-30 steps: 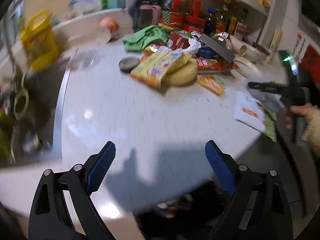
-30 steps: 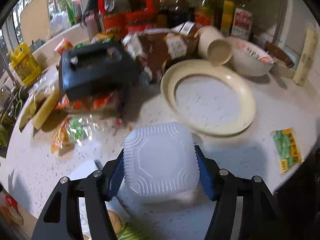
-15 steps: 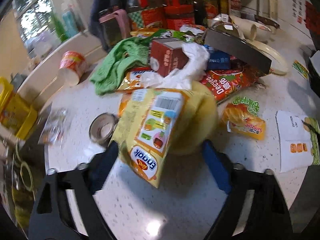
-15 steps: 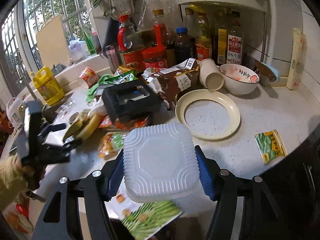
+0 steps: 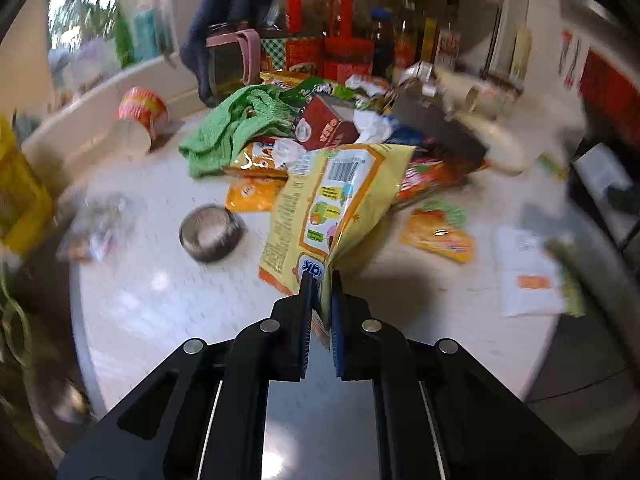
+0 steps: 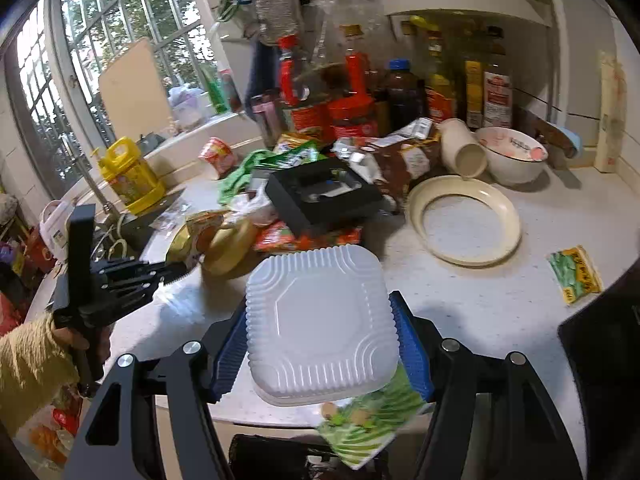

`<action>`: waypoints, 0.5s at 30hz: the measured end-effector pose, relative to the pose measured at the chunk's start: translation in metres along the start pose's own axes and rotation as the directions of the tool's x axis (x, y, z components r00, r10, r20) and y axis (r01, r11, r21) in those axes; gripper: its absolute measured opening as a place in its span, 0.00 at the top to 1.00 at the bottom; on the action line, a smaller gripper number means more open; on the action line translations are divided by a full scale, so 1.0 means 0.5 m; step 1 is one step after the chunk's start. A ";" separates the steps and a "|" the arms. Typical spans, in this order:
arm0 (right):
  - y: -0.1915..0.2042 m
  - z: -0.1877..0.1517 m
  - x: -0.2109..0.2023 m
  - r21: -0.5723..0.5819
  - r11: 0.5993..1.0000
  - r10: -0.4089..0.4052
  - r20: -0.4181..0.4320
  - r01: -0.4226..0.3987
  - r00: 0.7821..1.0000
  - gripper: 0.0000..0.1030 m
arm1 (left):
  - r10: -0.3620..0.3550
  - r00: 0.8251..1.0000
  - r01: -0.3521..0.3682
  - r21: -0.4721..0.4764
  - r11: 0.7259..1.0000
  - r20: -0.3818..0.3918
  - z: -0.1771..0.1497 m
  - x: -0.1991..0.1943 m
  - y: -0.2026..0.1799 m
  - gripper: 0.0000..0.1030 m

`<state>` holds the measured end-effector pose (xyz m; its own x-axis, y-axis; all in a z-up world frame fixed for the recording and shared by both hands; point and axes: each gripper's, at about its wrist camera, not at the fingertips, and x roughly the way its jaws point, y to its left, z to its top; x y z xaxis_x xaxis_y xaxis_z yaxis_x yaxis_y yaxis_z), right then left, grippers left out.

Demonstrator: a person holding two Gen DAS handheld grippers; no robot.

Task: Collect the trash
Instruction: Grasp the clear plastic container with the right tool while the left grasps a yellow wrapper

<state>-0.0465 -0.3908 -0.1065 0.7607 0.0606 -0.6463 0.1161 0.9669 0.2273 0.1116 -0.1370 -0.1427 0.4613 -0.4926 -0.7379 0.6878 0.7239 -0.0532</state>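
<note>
Two claws are loaded: our left claw point(image 5: 321, 280) has just closed on the wrapper point(image 5: 336, 200), our right claw point(image 6: 320, 344) clamps the box point(image 6: 320, 320). We should lift the wrapper slowly, clear of the counter point(image 5: 168, 280).

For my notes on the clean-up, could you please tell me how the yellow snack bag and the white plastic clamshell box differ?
The yellow snack bag is thin, limp and printed; the white plastic clamshell box is rigid, ribbed and plain. The left gripper pinches the bag's edge with jaws almost together; the right gripper spans the box with jaws wide apart. Both are held trash.
</note>
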 end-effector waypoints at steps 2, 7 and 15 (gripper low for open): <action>0.018 -0.002 0.006 -0.017 1.000 0.014 -0.005 -0.014 1.000 0.37 | 0.000 1.000 0.000 -0.019 1.000 -0.007 -0.012 -0.005 0.001 0.93; 0.058 -0.007 0.009 -0.045 0.998 0.052 -0.014 -0.053 0.999 0.37 | -0.037 0.999 0.039 -0.069 0.997 0.024 -0.037 -0.058 -0.005 0.94; 0.124 -0.050 -0.023 -0.125 0.985 0.112 -0.053 -0.118 0.992 0.37 | -0.111 0.992 0.116 -0.086 0.989 0.066 -0.128 -0.178 -0.053 0.94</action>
<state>-0.0640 -0.3254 -0.1030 0.7340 0.1814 -0.6544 -0.0551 0.9764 0.2089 0.0167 -0.0816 -0.1187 0.4186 -0.6006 -0.6812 0.6857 0.7008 -0.1965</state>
